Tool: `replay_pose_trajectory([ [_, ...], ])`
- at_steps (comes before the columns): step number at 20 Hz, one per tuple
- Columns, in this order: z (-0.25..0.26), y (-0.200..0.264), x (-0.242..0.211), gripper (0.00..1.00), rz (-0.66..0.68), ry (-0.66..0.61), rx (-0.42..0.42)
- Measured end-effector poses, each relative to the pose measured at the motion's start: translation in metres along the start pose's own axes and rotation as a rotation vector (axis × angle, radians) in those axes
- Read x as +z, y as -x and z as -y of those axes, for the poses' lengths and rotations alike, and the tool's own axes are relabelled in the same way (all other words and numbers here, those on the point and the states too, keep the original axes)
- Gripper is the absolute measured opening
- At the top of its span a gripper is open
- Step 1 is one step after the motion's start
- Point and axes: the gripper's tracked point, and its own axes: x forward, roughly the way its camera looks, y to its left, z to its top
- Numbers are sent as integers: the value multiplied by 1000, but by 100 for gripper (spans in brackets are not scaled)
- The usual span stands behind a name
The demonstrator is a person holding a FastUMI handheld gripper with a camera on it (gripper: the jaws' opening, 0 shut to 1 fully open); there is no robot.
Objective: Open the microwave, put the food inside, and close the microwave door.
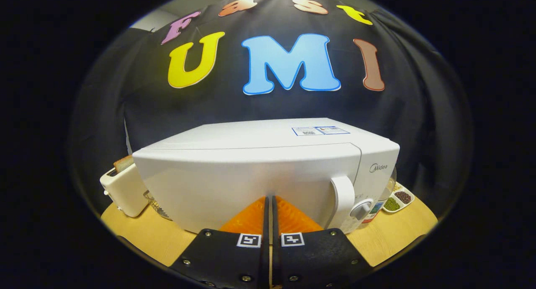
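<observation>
A white microwave (259,167) stands on the wooden table (146,234), its door closed and facing me. The door's white handle (344,199) runs upright near its right side, with a round knob (361,208) just right of it. My gripper (270,199) is shut with nothing between its fingers, the tips close together right at the lower middle of the door, left of the handle. Whether the tips touch the door I cannot tell.
A cream toaster (123,188) with a slice of bread (122,163) stands left of the microwave. A wire basket (157,207) peeks out behind its lower left corner. To the right sit a bottle (379,205) and a white divided dish (400,199) with beans.
</observation>
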Motion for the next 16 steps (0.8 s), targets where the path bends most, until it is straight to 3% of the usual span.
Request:
replay_pose_trajectory([
  [5,-11,36,19,3,52,23,16],
  [14,-32,152,37,5,144,69,54],
  [16,-34,181,41,34,174,76,55],
])
